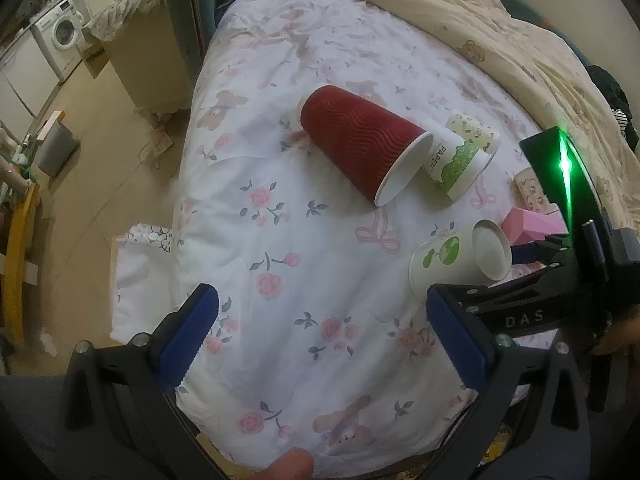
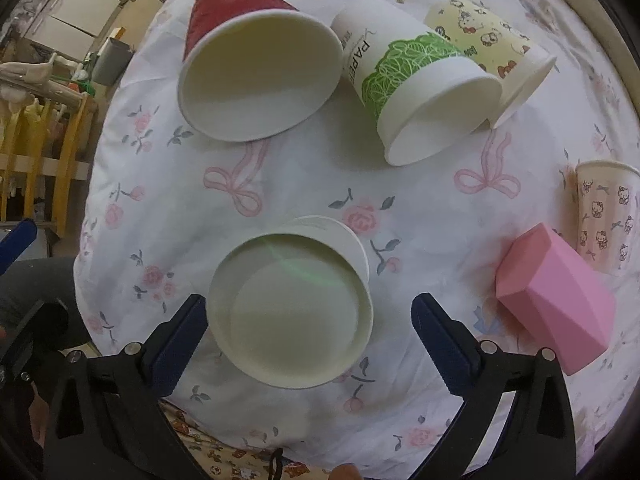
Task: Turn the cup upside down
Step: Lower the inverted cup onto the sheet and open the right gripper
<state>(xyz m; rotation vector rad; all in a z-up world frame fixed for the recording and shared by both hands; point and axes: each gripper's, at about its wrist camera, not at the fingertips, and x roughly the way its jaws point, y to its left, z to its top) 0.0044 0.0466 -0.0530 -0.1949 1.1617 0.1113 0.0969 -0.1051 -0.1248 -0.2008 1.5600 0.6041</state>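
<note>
While the right gripper point(image 2: 306, 334) stands spread wide and empty, the white paper cup point(image 2: 292, 312) lies on its side between its fingers, base end facing the camera, untouched on the floral bedsheet point(image 2: 420, 208). Squeezing the thin wall too hard could crush it, or it may roll off the soft bedding toward the red ripple cup point(image 2: 260, 76) ahead. Left gripper point(image 1: 320, 336), also open, holds nothing.
</note>
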